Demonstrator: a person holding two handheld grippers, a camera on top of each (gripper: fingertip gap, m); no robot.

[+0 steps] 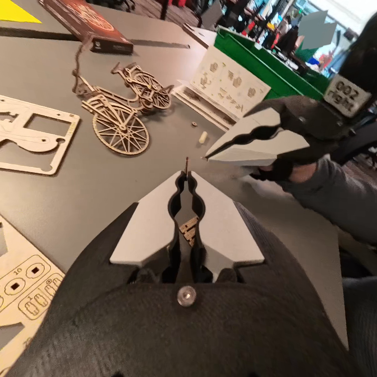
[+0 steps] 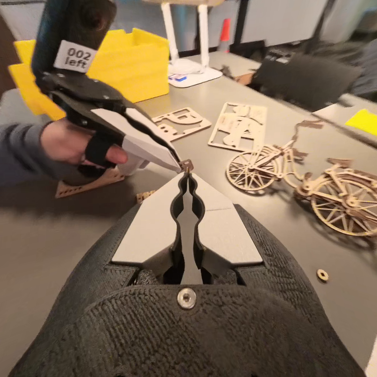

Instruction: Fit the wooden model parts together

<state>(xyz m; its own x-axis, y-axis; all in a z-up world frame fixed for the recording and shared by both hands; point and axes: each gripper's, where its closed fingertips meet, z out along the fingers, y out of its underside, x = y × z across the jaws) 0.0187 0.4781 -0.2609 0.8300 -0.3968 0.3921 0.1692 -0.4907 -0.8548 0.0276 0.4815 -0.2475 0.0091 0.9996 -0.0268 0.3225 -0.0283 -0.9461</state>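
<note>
My left gripper (image 1: 185,173) is shut on a small flat wooden part (image 1: 186,163), which shows edge-on in its own view. In the right wrist view this part (image 2: 187,163) is a brown tab with a slot, sticking out of the left gripper (image 2: 179,166). My right gripper (image 2: 186,173) is shut on a tiny pale wooden pin (image 2: 187,169), whose tip is right under the tab. In the left wrist view the right gripper (image 1: 206,158) comes in from the right with the pin's tip (image 1: 201,157) just showing. Both are held above the grey table (image 1: 102,193).
A built wooden bicycle model (image 1: 122,122) (image 2: 285,173) lies on the table. Punched part sheets (image 1: 30,132) (image 2: 238,126), an instruction booklet (image 1: 228,87), a brown box (image 1: 87,22), a washer (image 2: 322,275) and a white peg (image 1: 203,137) lie around. A yellow bin (image 2: 130,67) and a green bin (image 1: 265,61) stand at the edges. My two grippers' fingertips are within a few centimetres of each other. Left tips and right tips are each some 15 cm from the washer (image 2: 322,275).
</note>
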